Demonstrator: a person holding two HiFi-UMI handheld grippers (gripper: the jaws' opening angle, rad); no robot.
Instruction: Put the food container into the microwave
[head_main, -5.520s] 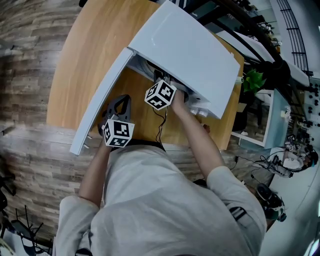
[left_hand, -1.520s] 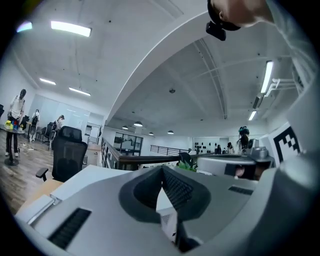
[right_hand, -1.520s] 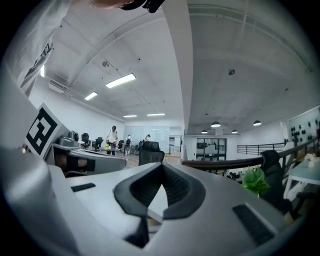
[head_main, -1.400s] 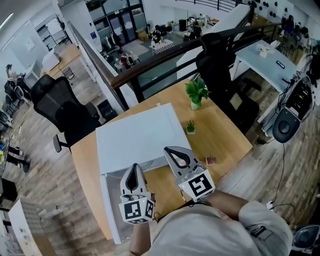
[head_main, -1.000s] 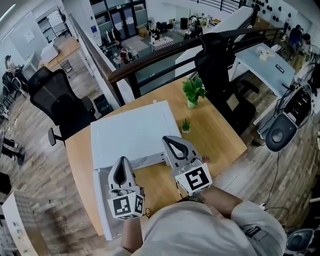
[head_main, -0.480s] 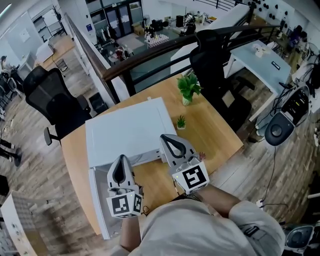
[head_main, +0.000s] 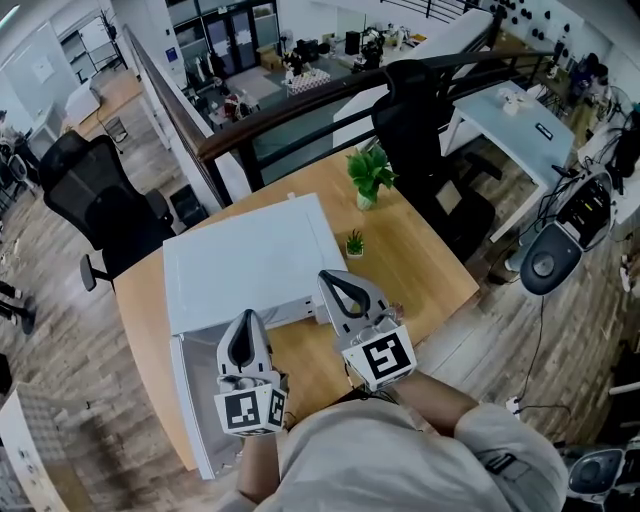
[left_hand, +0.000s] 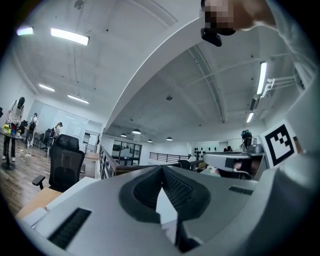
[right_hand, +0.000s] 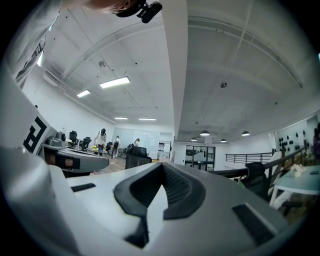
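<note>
Hovering lower centre, L gripper (head_main: 244, 322) & R gripper (head_main: 330, 282), both w/ jaws together, empty, by microwave (head_main: 245, 262) on desk (head_main: 420, 262).

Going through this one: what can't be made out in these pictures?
The food container: in no view; in the head view the top of the white box-shaped microwave hides its inside.
Small pinkish item on the light wooden table: head view, too small to name, partly behind the shut right claw.
Tabletop: in both gripper views the shut left claw and the right claw's grey bodies fill the lower frame.
</note>
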